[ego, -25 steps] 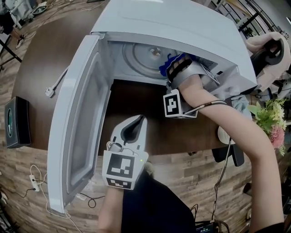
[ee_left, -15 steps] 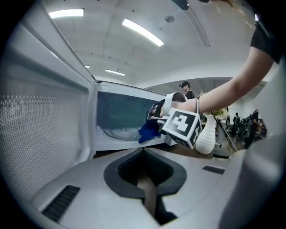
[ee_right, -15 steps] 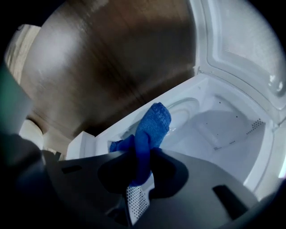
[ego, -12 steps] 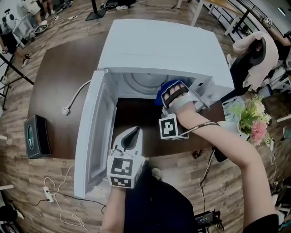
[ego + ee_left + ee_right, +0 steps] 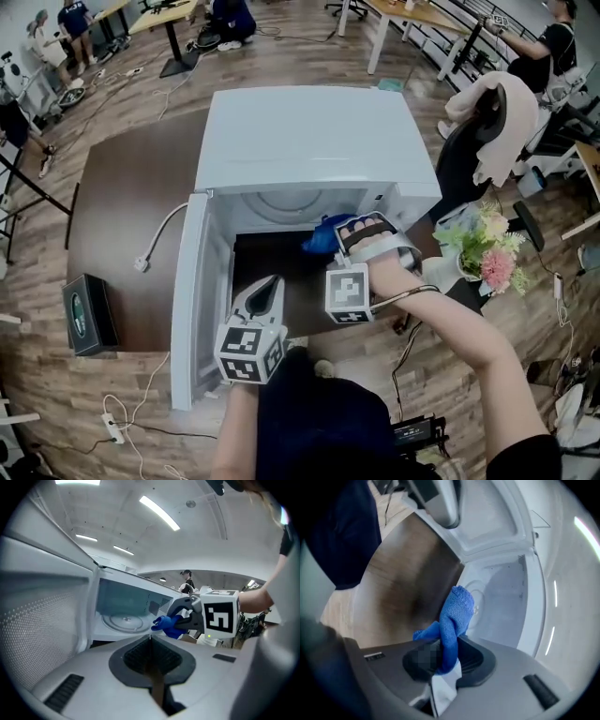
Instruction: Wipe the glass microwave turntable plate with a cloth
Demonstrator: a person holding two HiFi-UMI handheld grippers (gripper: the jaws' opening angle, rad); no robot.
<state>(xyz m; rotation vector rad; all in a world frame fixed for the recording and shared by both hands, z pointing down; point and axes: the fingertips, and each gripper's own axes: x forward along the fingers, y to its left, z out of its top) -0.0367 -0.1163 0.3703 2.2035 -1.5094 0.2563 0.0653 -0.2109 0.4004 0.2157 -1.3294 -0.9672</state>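
A white microwave [image 5: 314,141] stands on a dark table with its door [image 5: 190,300] swung open to the left. The glass turntable plate [image 5: 123,620] lies inside on the cavity floor, also visible past the cloth in the right gripper view [image 5: 482,597]. My right gripper [image 5: 349,236] is shut on a blue cloth [image 5: 323,238] at the mouth of the cavity, in front of the plate. The cloth [image 5: 452,620] hangs from the jaws, apart from the plate. My left gripper [image 5: 270,285] is shut and holds nothing, on the table in front of the opening.
A black box [image 5: 86,314] sits at the table's left edge. The microwave's plug and cord [image 5: 155,246] lie left of the door. Flowers [image 5: 487,251] and a chair draped with a beige coat [image 5: 489,112] stand to the right.
My right gripper has drawn back with the cloth from over the plate to the cavity's mouth. The head view has pulled back. The left gripper stays shut in front.
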